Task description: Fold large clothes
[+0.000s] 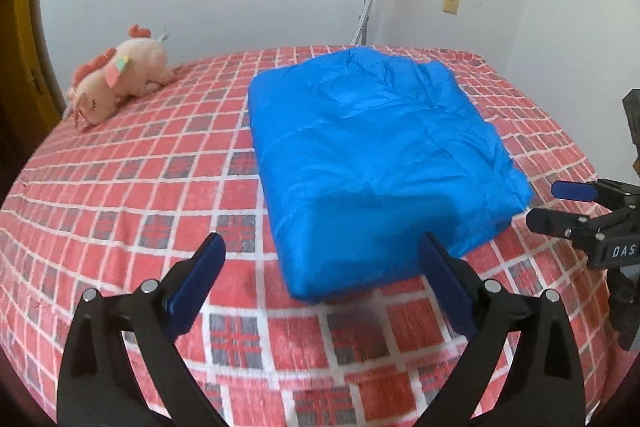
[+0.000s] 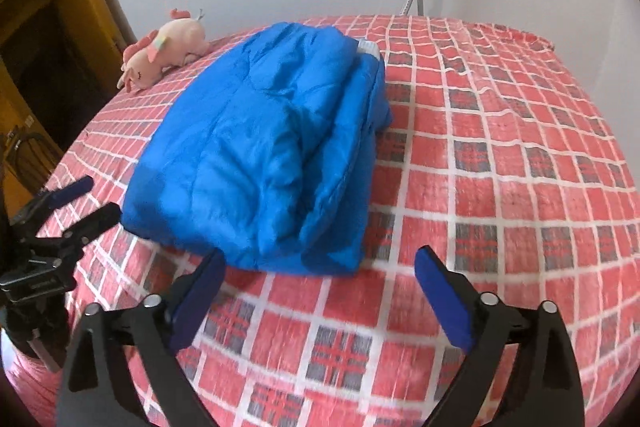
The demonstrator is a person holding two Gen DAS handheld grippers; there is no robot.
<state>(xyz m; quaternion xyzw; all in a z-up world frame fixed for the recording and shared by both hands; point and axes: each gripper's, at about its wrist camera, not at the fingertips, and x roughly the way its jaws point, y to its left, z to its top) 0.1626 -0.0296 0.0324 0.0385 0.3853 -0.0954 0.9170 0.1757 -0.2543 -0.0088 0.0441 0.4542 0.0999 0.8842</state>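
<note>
Jacket [image 1: 372, 163] just beyond left gripper [image 1: 320, 251]

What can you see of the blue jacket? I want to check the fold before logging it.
The blue jacket is a puffy, shiny, quilted-looking garment, folded into a thick, roughly rectangular bundle with stacked layers showing along one side and a pale patch at its far end. It lies flat on the red checked bedspread, apart from the plush toy. Neither pair of tongs touches it.

White letters "DAS" — perhaps cut off — stand on the right gripper [image 1: 554, 205] body.
</note>
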